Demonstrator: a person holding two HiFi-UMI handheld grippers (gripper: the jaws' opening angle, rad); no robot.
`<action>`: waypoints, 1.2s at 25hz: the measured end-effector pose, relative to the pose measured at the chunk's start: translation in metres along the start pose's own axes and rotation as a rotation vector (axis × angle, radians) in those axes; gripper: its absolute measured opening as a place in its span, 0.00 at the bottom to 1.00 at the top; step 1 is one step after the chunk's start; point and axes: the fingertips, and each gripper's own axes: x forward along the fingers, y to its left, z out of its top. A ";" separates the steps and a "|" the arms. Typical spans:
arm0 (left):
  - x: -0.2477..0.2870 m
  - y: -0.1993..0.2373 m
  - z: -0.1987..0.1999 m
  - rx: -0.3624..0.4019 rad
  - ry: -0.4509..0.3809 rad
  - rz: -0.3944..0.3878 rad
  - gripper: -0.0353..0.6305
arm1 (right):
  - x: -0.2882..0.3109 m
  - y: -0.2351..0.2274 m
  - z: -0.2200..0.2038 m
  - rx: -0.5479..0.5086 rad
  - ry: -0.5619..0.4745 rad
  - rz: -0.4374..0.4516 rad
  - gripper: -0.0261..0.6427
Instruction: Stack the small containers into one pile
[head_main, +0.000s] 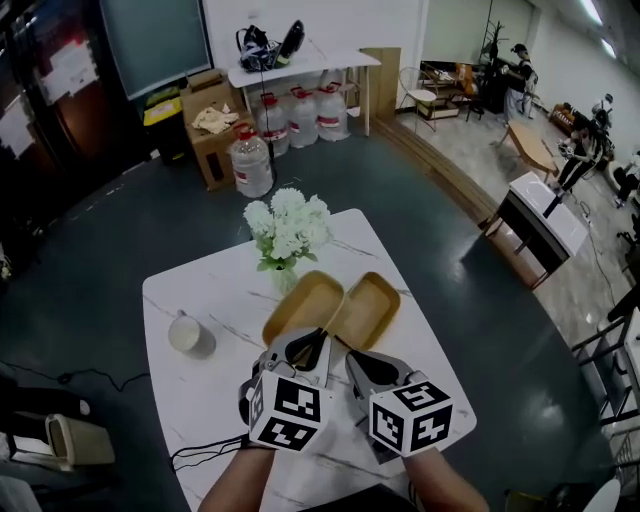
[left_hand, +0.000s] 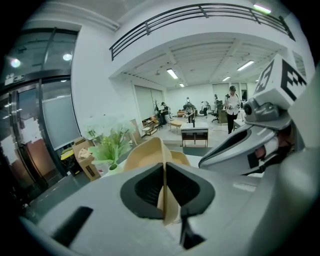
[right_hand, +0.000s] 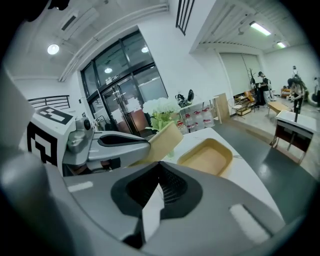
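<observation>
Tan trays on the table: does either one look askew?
Yes: the left tan tray is tilted up, its rim pinched in the left gripper; the right tan tray lies flat on the table.

The white marbled table (head_main: 200, 395) carries a vase of white flowers (head_main: 287, 235) at its 12 o'clock edge and a white cup (head_main: 185, 334) at 9 o'clock. Toward 1 o'clock from the middle lies a flat tan container (head_main: 370, 308), open side up. Just beside it, at 11 o'clock, is a tilted tan container (head_main: 300, 310). Whether it touches the top cannot be told.
</observation>
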 end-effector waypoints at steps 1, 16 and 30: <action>0.004 -0.006 0.003 0.011 0.000 -0.007 0.08 | -0.005 -0.007 0.001 0.003 -0.007 -0.013 0.04; 0.067 -0.073 0.033 0.158 0.024 -0.074 0.09 | -0.055 -0.093 -0.005 0.069 -0.052 -0.178 0.04; 0.114 -0.080 0.011 0.170 0.095 -0.065 0.09 | -0.049 -0.126 -0.016 0.121 -0.038 -0.199 0.04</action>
